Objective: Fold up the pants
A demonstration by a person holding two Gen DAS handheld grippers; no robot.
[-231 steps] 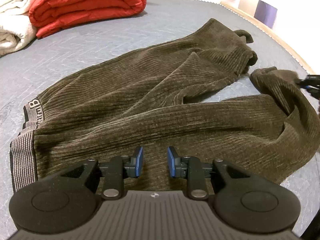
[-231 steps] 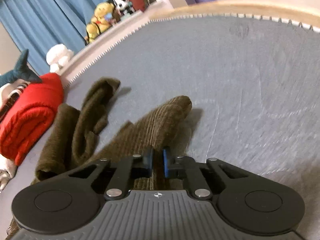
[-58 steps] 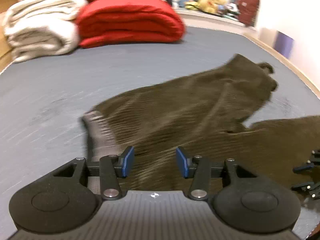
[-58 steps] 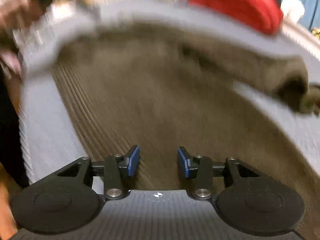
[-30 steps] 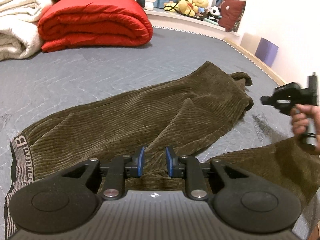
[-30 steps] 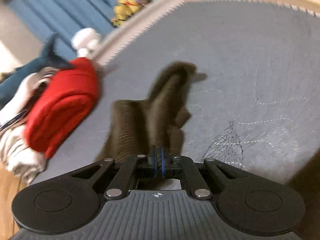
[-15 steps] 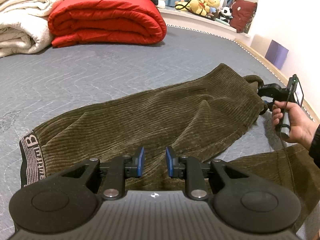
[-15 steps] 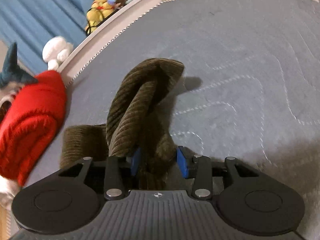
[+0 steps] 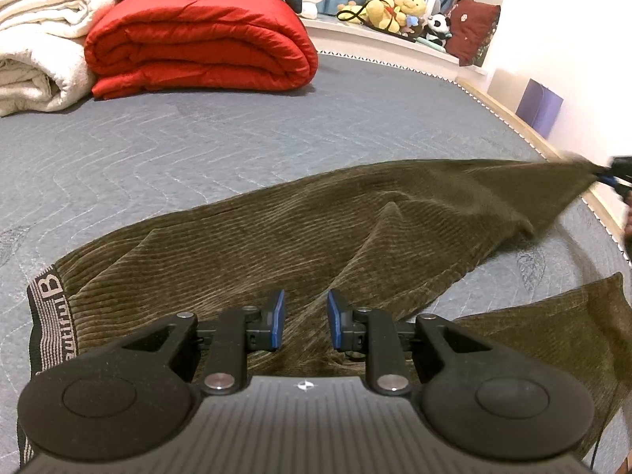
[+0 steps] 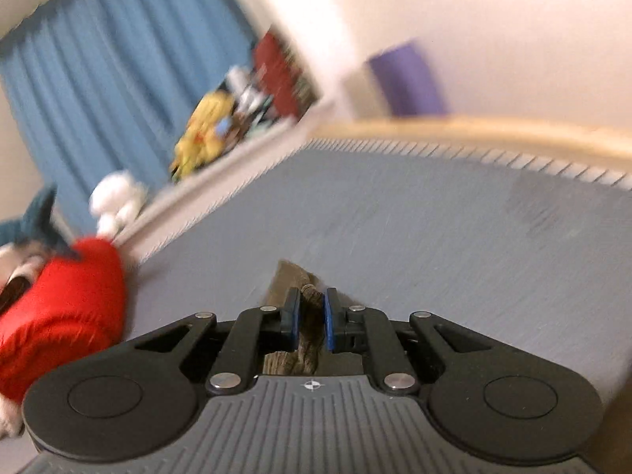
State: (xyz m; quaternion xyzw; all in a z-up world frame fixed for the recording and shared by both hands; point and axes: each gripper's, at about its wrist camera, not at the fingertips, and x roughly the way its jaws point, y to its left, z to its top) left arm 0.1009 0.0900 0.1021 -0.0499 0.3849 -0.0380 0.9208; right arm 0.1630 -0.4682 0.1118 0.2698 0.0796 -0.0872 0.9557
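Brown corduroy pants (image 9: 355,229) lie on the grey quilted mattress (image 9: 197,150), the lettered waistband (image 9: 49,308) at the left. My left gripper (image 9: 304,324) is down on the crotch area, its blue pads narrowly apart with a ridge of cloth pinched between them. My right gripper (image 9: 618,175), at the far right edge, has the cuff of the far leg and holds it lifted, so that leg is stretched taut. In the blurred right wrist view the jaws of the right gripper (image 10: 310,324) are closing on that brown cuff (image 10: 290,272). The near leg (image 9: 553,339) lies flat at the lower right.
A rolled red quilt (image 9: 197,39) and white blankets (image 9: 35,51) sit at the back left of the mattress. Stuffed toys (image 9: 395,8) line a ledge behind it. A wooden bed edge (image 9: 513,118) and a purple box (image 9: 539,106) run along the right.
The right gripper shut on the far leg's cuff and pulled it up and to the right, drawing the crumpled leg out straight. The left gripper stayed put.
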